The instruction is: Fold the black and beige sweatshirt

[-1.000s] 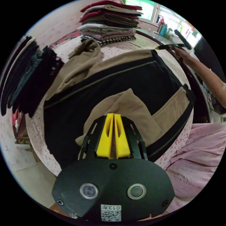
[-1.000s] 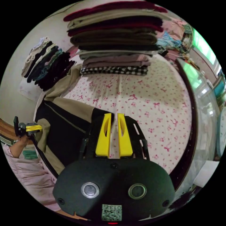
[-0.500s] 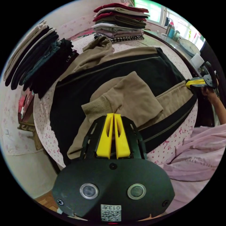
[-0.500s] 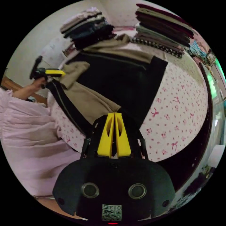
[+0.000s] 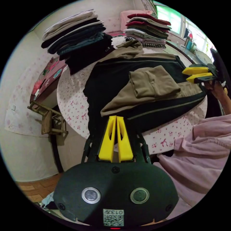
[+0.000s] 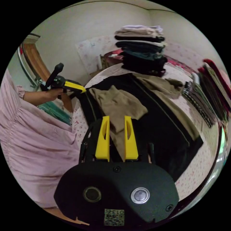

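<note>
The black and beige sweatshirt (image 5: 113,81) (image 6: 154,120) lies flat on the round table. One beige sleeve (image 5: 154,83) (image 6: 118,103) is folded across its black body. The other beige sleeve trails toward the clothes stacks. My left gripper (image 5: 116,117) (image 6: 83,90) is shut, and its tips are at the black hem by the table's near edge. I cannot make out any cloth between its jaws. Held in a hand above the garment's side edge, my right gripper (image 6: 116,117) (image 5: 184,75) is open, its jaws apart with nothing between them.
The table (image 5: 72,96) wears a cloth with pink bows. On it stand a dark folded stack (image 5: 77,45) (image 6: 142,53) and a red and olive stack (image 5: 146,28) (image 6: 216,84). A wooden chair (image 5: 50,118) sits beside the table. A person in pink (image 5: 199,156) (image 6: 31,134) stands close.
The left gripper drew back from above the folded sleeve to the table's near edge. The right gripper, shut at the black hem half a second ago, has opened and lifted away.
</note>
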Action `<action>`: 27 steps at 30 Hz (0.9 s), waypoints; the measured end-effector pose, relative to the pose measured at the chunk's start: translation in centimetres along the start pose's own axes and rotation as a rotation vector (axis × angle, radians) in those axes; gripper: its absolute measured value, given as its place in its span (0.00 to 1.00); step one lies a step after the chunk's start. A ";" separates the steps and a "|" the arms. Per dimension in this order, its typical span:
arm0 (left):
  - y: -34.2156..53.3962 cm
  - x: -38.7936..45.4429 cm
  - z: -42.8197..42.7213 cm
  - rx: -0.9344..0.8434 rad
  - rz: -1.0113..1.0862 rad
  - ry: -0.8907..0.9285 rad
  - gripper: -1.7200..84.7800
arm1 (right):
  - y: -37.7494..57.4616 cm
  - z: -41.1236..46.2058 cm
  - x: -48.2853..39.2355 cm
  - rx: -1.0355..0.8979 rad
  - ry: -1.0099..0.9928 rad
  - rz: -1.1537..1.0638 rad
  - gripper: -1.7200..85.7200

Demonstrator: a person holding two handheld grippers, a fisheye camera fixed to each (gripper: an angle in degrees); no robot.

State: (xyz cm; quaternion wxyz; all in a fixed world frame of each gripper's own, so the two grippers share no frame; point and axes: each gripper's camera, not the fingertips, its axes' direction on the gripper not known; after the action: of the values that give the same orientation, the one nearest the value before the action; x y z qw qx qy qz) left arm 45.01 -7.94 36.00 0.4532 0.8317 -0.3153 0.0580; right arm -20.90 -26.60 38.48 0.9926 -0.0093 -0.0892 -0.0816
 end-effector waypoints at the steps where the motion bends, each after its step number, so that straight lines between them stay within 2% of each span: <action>1: 0.7 -0.5 0.1 0.002 0.000 0.004 0.02 | -1.7 1.8 -1.4 -0.025 -0.019 -0.045 0.14; 6: 0.9 -1.3 2.1 -0.015 0.038 0.001 0.02 | -6.5 9.1 -4.3 -0.189 0.025 -0.171 0.15; 8: 0.7 -1.7 3.5 -0.060 0.038 0.020 0.02 | -7.1 12.0 -4.2 -0.304 0.027 -0.199 0.12; 10: 1.0 -2.2 3.8 -0.049 0.016 0.048 0.02 | -7.5 12.2 -3.2 -0.341 0.027 -0.179 0.08; 11: 1.3 -2.7 3.7 -0.037 -0.004 0.074 0.02 | -7.8 10.8 -1.7 -0.335 -0.005 -0.124 0.07; 14: 2.0 -3.9 3.7 -0.005 -0.061 0.144 0.02 | -6.3 3.6 4.4 -0.082 -0.061 0.113 0.06; 16: 2.2 -4.3 3.6 0.004 -0.079 0.169 0.02 | -1.5 -2.9 10.7 0.197 -0.076 0.363 0.06; 17: 2.2 -4.3 3.5 0.005 -0.077 0.172 0.02 | 0.3 -4.2 12.3 0.270 -0.081 0.441 0.06; 19: 2.1 -4.0 3.3 0.003 -0.065 0.165 0.02 | 8.2 -7.4 18.2 0.448 -0.085 0.752 0.05; 22: 1.7 -3.3 3.0 -0.010 -0.033 0.148 0.02 | 14.8 -6.9 21.7 0.363 -0.081 0.963 0.06; 23: 1.5 -2.9 2.8 -0.022 -0.022 0.140 0.02 | 17.4 -5.8 22.6 0.260 -0.123 1.033 0.06; 25: 1.4 -2.6 2.5 -0.040 -0.023 0.135 0.02 | 20.9 -4.2 22.3 0.117 -0.125 1.070 0.08; 27: 1.5 -2.5 1.8 -0.054 -0.051 0.124 0.02 | 22.9 -4.6 21.7 0.111 -0.114 1.077 0.10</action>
State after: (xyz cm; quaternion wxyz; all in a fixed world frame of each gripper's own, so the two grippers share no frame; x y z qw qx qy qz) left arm 41.79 -8.76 35.05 0.4953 0.8219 -0.2668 0.0892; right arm 4.77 -7.65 37.74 0.8866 -0.0054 -0.1296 0.4439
